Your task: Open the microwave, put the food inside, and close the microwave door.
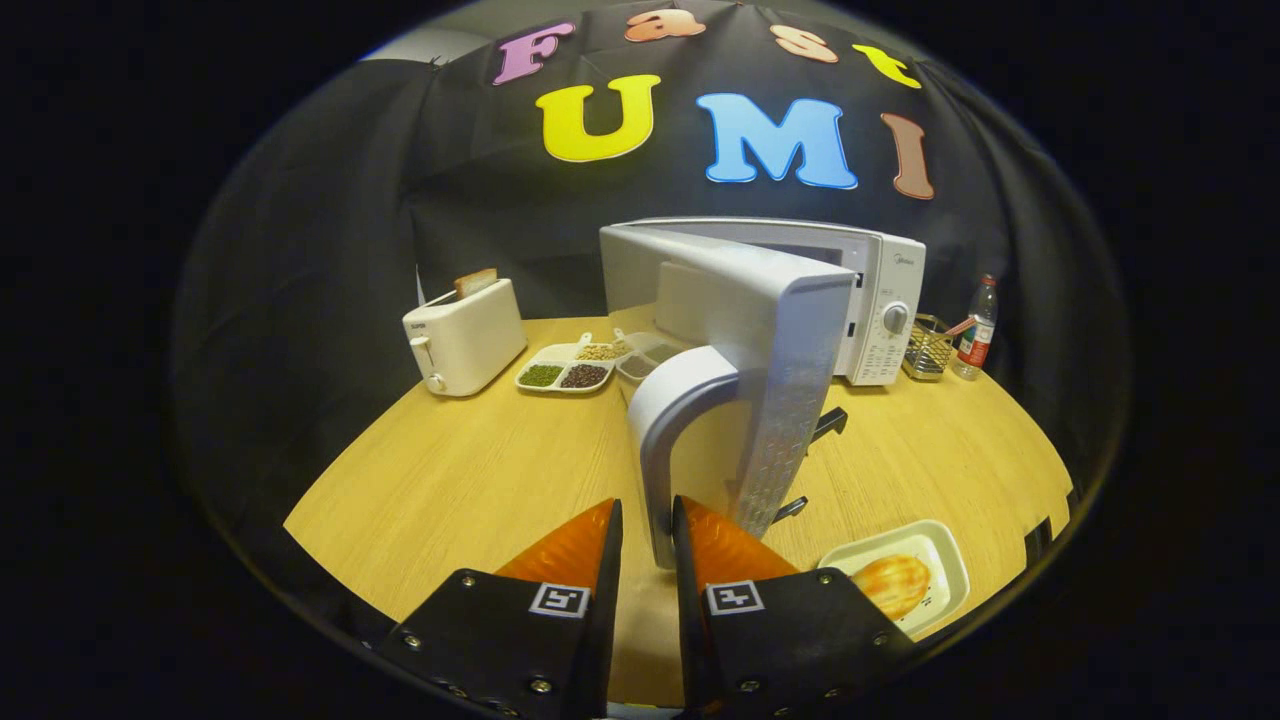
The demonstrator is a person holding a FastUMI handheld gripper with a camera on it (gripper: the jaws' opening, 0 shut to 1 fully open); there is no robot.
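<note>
Gripper view puts the gripper low over the wooden table, its fingers a narrow gap apart with the foot of the microwave door handle just ahead of the tips; I cannot tell whether they touch it. The microwave stands at the back, its door swung well out toward us. The bread roll waits on its tray, right of the fingers. To my eye the opening step is nearly done: ease the door a little wider, let go cleanly, then come round to the tray without clipping the door edge.
</note>
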